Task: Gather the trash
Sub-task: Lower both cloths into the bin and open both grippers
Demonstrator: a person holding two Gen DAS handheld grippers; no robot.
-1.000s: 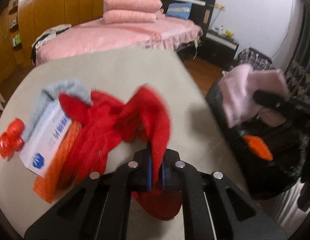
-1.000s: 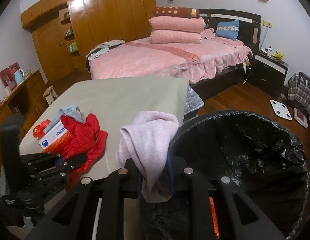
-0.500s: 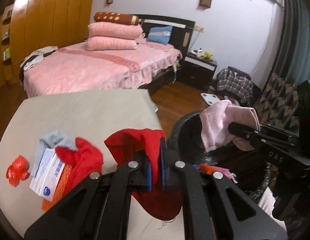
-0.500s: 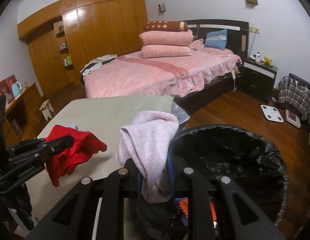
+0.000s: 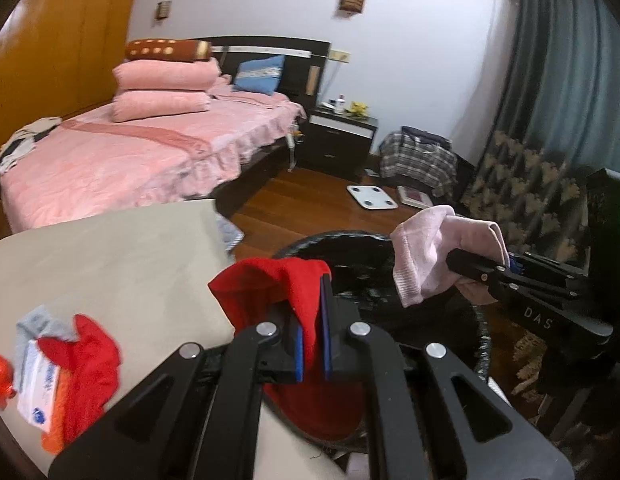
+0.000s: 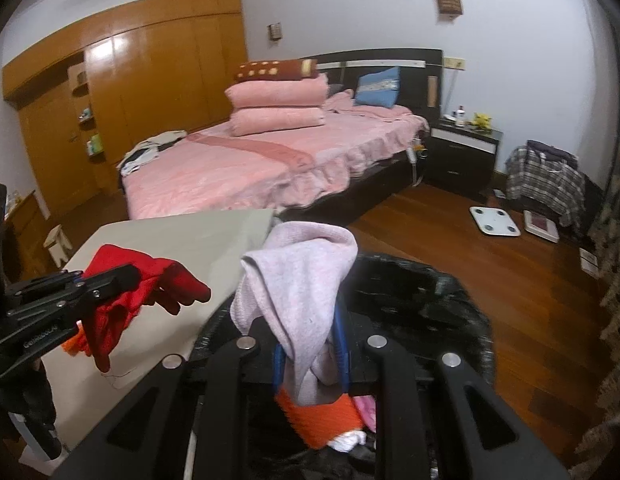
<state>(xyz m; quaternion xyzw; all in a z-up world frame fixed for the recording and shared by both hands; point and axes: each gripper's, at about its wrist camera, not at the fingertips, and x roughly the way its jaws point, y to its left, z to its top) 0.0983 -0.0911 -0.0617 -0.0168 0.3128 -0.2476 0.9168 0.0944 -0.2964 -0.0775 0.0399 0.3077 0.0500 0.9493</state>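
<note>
A: Largest item?
B: Trash bin (image 6: pixel 450 300), black liner, beside the grey table (image 5: pixel 110 256); orange and pink scraps inside.

A: Next?
B: Pink cloth (image 6: pixel 302 280), soft knit, hanging lengthwise downward above the bin's near rim. Right gripper (image 6: pixel 310 356) clamped on it.

A: Then?
B: Red glove (image 5: pixel 294 292), draped over the bin's table-side rim, fingers pointing toward the bin. Left gripper (image 5: pixel 312 344) pinched shut on it.

A: Changes?
B: A second ago the glove hung over the table; now it reaches the bin.

A: Smallest?
B: Tissue pack (image 5: pixel 40 392), on the table, far from the bin.

Both tongs (image 5: pixel 312 344) (image 6: pixel 310 356) clamped, raised
</note>
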